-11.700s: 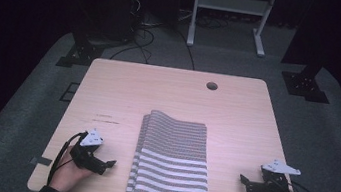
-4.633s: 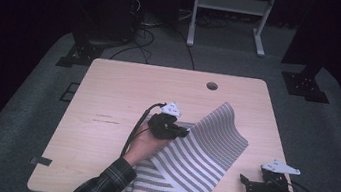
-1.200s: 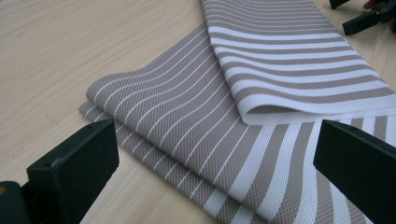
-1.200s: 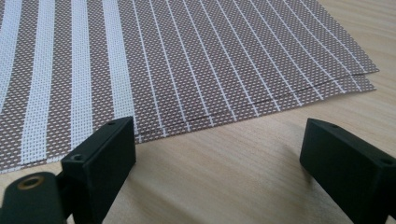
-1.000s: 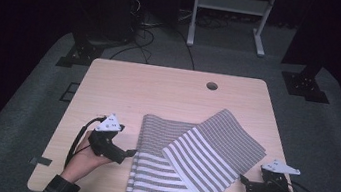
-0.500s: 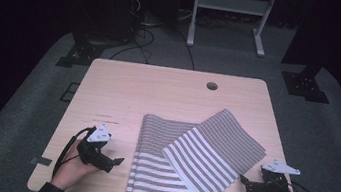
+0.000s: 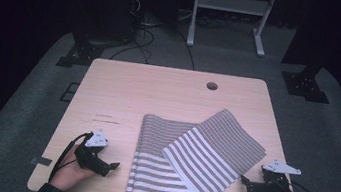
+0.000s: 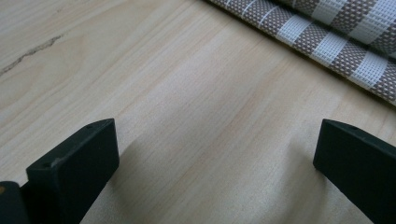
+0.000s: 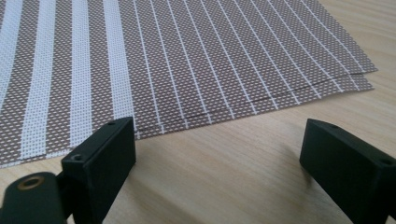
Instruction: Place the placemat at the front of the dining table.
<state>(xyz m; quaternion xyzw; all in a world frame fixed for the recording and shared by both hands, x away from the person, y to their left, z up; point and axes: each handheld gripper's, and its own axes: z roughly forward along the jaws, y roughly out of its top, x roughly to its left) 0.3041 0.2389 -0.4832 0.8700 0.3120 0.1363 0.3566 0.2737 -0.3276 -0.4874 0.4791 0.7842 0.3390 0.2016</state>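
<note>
Striped brown-and-white placemats (image 7: pixel 183 168) on the near middle of the wooden table (image 7: pixel 158 94), stacked: upper one turned askew, far corner fanned out toward the right edge, over a straight one below. Possibly two thin layers in that upper piece, judging by the doubled edge (image 9: pixel 261 100) in the right gripper view. Left gripper (image 7: pixel 109 165) low on bare wood just left of the mats, jaws wide apart, nothing between. Right gripper (image 7: pixel 246 181) near the mats' right corner, jaws likewise spread, empty.
</note>
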